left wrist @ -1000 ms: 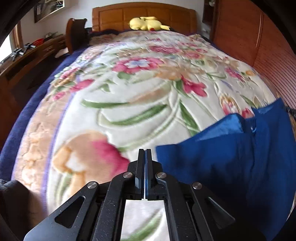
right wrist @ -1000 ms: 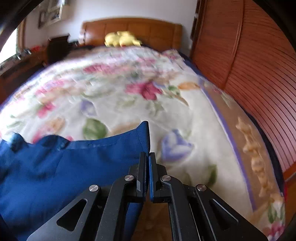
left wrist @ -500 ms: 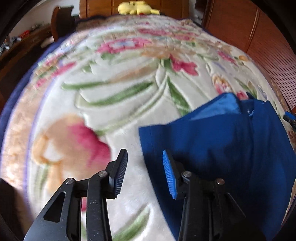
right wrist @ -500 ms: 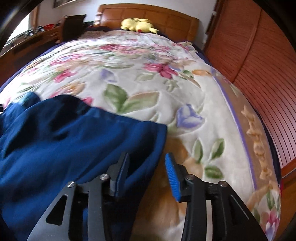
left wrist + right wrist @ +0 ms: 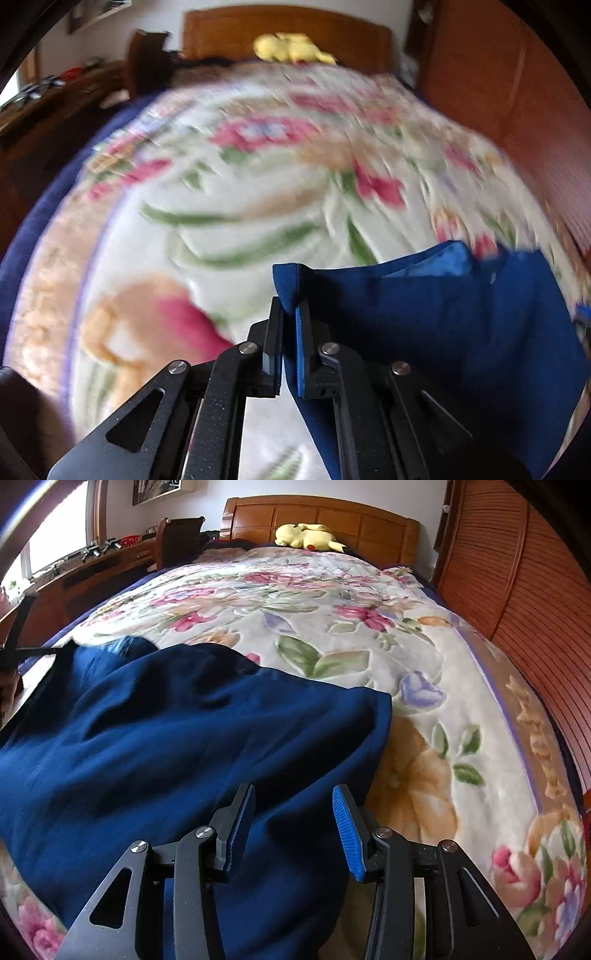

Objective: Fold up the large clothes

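A dark blue garment [image 5: 177, 746] lies on the floral blanket [image 5: 332, 602] of the bed, near its foot. In the left wrist view the garment [image 5: 424, 317] fills the lower right, and my left gripper [image 5: 289, 314] is shut on its near left corner, which sticks up between the pads. My right gripper [image 5: 293, 808] is open above the garment's right part, close to its right edge, and holds nothing. The left wrist view is blurred.
A yellow plush toy [image 5: 308, 535] lies by the wooden headboard [image 5: 321, 517]. Slatted wooden wardrobe doors [image 5: 524, 602] run along the right of the bed. A wooden desk [image 5: 77, 576] and a chair [image 5: 177, 539] stand on the left.
Both grippers opened and let go of the garment's corners. Since then the left gripper has shut again on the garment's left corner. The right gripper stays open and has drawn back over the cloth.
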`<act>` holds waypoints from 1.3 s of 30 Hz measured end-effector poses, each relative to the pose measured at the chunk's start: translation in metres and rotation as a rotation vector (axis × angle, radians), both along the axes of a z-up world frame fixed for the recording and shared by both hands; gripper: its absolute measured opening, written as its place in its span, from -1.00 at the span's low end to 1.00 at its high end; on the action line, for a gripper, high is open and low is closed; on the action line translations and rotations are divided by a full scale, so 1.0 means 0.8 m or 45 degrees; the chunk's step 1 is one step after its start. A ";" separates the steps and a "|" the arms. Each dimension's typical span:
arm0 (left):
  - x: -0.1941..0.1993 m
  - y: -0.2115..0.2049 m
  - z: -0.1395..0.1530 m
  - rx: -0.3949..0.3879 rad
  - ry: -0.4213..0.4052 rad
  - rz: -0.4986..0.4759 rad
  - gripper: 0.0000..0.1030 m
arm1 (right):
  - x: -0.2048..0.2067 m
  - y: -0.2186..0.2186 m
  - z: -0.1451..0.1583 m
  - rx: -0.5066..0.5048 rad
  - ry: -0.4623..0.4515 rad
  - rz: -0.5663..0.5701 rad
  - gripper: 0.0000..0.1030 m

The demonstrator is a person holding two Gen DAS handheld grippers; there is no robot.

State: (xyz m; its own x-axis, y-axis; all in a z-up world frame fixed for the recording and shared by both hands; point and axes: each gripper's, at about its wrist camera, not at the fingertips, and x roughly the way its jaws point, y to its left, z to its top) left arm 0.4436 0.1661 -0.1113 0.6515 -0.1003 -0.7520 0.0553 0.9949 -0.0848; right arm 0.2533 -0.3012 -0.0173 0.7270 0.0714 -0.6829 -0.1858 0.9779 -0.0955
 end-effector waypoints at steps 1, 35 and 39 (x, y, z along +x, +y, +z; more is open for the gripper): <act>0.001 0.003 0.006 0.014 -0.003 0.007 -0.88 | -0.004 0.000 0.001 0.014 0.002 -0.003 -0.12; -0.312 -0.080 0.014 -0.051 0.050 -0.190 -0.27 | -0.103 0.086 -0.002 0.241 0.035 0.293 -0.07; -0.314 -0.084 0.003 -0.006 0.061 -0.173 -0.19 | -0.096 0.106 -0.019 0.141 0.033 0.301 -0.06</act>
